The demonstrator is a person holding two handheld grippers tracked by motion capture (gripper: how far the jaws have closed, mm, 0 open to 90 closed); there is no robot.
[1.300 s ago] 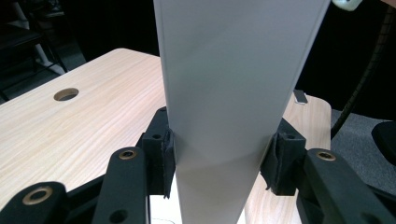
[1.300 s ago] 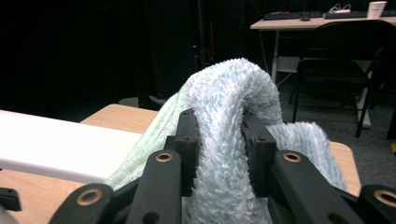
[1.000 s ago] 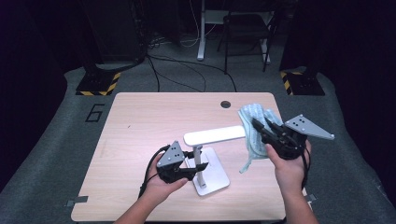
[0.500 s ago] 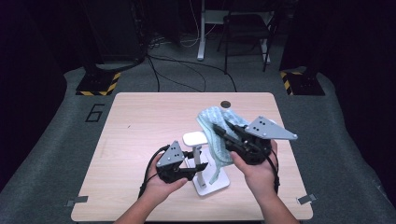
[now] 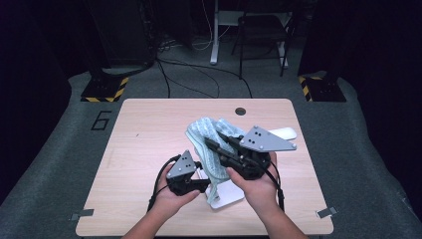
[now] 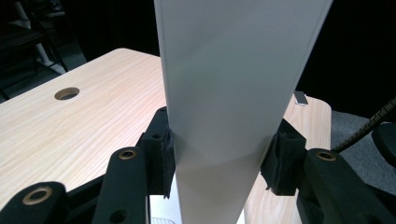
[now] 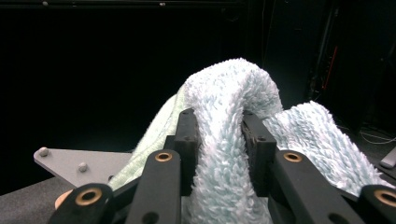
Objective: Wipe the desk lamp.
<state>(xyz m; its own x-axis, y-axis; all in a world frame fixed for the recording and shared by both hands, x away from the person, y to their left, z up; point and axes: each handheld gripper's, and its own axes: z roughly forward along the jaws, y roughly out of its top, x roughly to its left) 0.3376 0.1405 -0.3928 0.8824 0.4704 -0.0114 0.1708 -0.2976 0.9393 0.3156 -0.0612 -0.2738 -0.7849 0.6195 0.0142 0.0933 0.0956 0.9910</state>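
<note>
while two tongs grip: one towel (image 5: 209,144), one lamp (image 6: 224,93)

Bright overhead light on the table (image 5: 149,129), dark surroundings, soft shadows, slightly soft high view, sharp close-ups, mild glare on white post (image 6: 233,84).

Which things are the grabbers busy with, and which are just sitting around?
Busy with:
- white lamp post, clamped by the left gripper
- fluffy blue cloth, pinched by the right gripper

Just sitting around:
- chair behind the table
- floor cables
- striped black-and-yellow floor blocks
</note>
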